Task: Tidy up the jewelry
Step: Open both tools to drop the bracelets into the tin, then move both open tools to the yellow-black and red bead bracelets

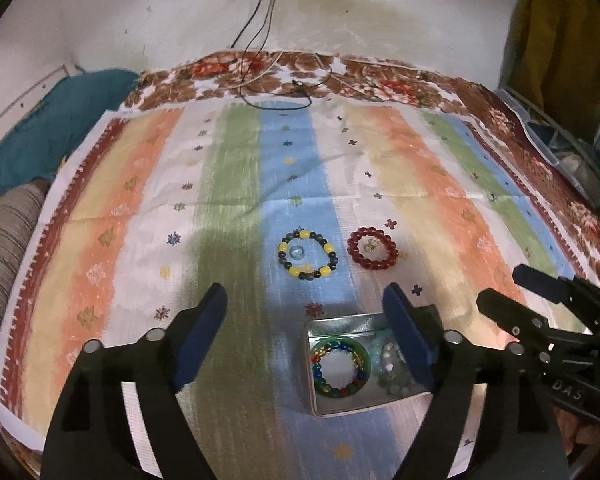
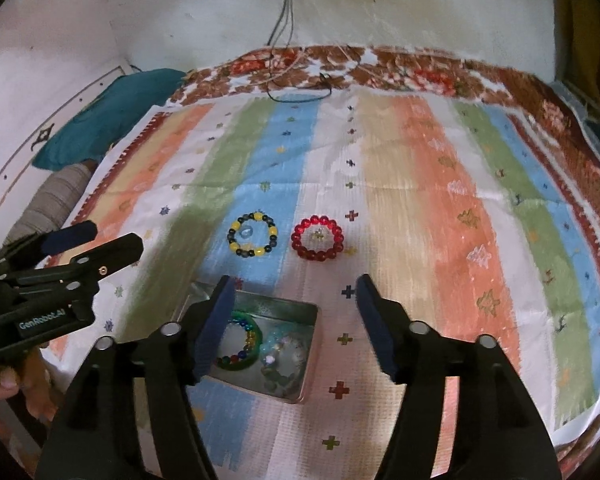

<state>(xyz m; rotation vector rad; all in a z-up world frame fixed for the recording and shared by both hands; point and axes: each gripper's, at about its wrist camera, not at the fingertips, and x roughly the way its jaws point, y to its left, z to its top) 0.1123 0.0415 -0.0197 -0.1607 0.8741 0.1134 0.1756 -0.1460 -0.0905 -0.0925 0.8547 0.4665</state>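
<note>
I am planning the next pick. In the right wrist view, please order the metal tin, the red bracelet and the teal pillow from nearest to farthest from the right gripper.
From the right gripper:
1. Metal tin, just below-left of the fingers.
2. Red bracelet, ahead on the cloth.
3. Teal pillow, far left by the wall.

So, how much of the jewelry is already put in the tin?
Done: a multicolour bracelet and pale beads lie in the tin. In hand: nothing; both claws, left and right, are open. Left: the yellow-and-dark bracelet and red bracelet on the cloth.
</note>
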